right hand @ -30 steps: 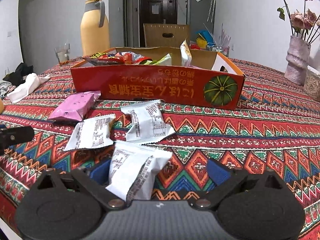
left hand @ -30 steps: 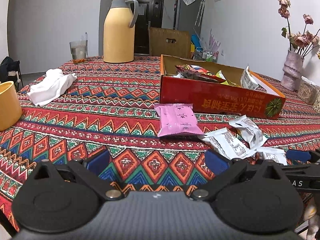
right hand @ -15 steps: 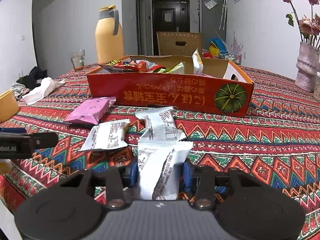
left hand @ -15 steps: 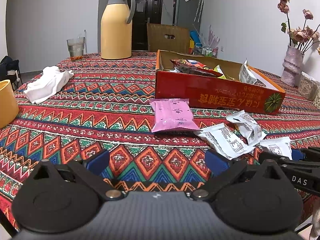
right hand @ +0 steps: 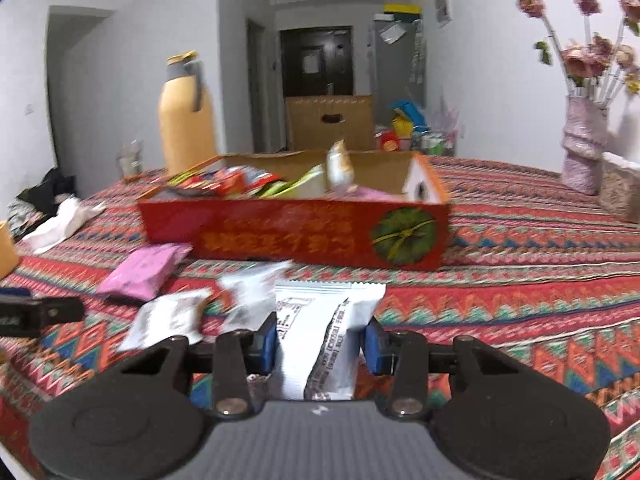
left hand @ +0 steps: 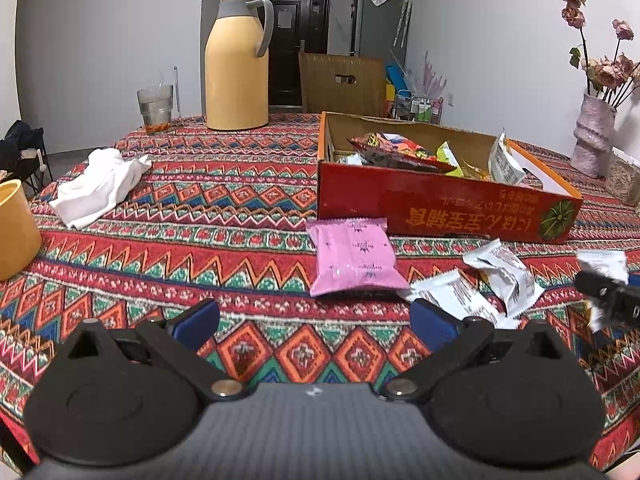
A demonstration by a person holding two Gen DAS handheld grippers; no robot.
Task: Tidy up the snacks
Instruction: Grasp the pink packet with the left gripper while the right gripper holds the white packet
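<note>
One white packet (right hand: 320,332) — small black print, unreadable — between right tongs (right hand: 320,346).

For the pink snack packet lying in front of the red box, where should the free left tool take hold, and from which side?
Grip the pink snack packet across its two long side edges near the middle, coming from the near side, low and slightly downward. It lies flat on the tablecloth with its length running away from the open left tool, crimped ends near and far; the puffy middle probably gives the pads most to bite.

Patterned surface (left hand: 240,216) is pretty cluttered: red snack box (left hand: 440,208), pink packet (left hand: 352,256), white packets (left hand: 500,276), yellow thermos (left hand: 236,68), crumpled cloth (left hand: 100,184), glass (left hand: 156,108), vase (left hand: 592,136).
</note>
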